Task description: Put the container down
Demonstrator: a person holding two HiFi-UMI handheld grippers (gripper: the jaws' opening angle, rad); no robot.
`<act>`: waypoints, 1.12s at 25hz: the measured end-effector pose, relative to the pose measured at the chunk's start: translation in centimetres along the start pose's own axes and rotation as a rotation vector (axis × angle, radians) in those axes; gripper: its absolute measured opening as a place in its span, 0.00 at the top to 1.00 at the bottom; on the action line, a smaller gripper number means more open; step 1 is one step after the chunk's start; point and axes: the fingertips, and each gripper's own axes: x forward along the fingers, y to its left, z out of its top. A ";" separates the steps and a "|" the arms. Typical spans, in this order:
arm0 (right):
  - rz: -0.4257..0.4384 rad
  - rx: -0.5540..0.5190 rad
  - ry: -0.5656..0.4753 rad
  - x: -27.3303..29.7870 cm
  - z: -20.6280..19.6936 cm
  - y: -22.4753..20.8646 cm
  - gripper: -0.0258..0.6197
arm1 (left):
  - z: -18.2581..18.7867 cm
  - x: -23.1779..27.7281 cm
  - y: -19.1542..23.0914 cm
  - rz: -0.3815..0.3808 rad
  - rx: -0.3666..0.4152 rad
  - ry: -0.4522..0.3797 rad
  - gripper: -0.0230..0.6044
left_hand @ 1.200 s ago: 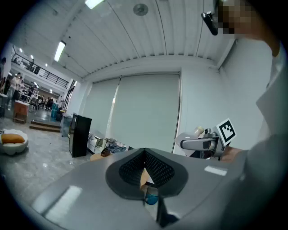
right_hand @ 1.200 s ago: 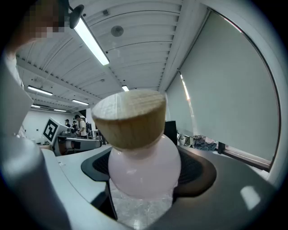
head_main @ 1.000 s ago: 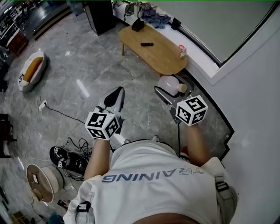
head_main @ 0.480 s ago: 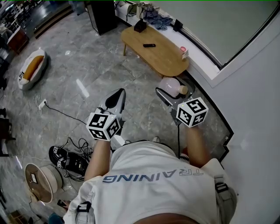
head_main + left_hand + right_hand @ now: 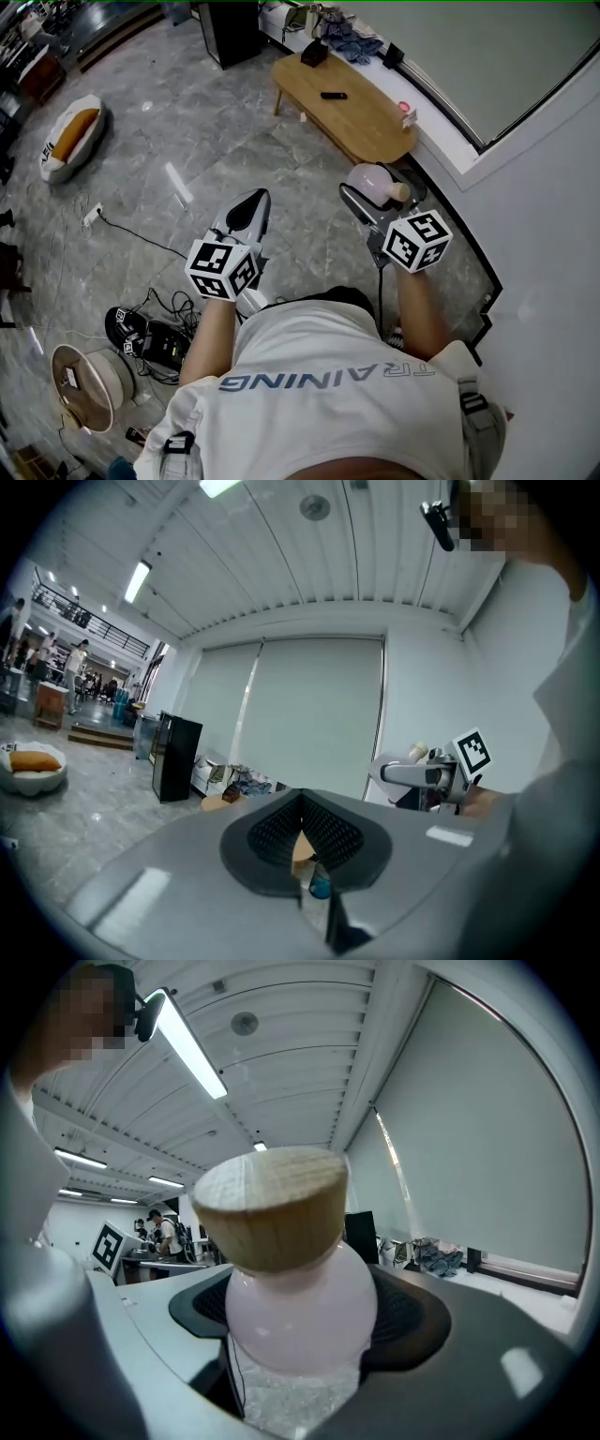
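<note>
A pale pink rounded container (image 5: 300,1312) with a wooden cork lid (image 5: 272,1208) sits between the jaws of my right gripper (image 5: 305,1344), which is shut on it. In the head view the container (image 5: 366,178) is held in the air above the floor, near the end of a low wooden table (image 5: 352,112), with the right gripper (image 5: 378,195) around it. My left gripper (image 5: 249,204) hangs at the same height to the left, shut and holding nothing. In its own view the left gripper (image 5: 305,841) has its dark pads together.
On the table lie a black remote (image 5: 333,95) and a pink cup (image 5: 407,110). A white wall and window ledge (image 5: 450,155) run along the right. A white and orange pet bed (image 5: 70,141), cables (image 5: 150,333) and a spool (image 5: 89,384) lie on the marble floor at the left.
The view has drifted slightly toward the table. Both grippers keep their pose, and the container stays in the right gripper.
</note>
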 end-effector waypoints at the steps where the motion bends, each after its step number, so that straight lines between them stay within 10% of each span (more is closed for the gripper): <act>1: 0.001 0.007 -0.001 0.5 -0.3 0.5 0.32 | -0.1 -0.3 0.7 0.002 -0.002 0.004 0.96; 11: 0.027 -0.008 0.050 5.7 -1.9 1.5 0.32 | -0.7 0.8 5.0 0.009 -0.017 0.035 0.96; 28: 0.128 -0.029 0.045 22.2 2.5 -9.8 0.32 | 3.7 13.8 14.9 0.168 -0.007 0.028 0.96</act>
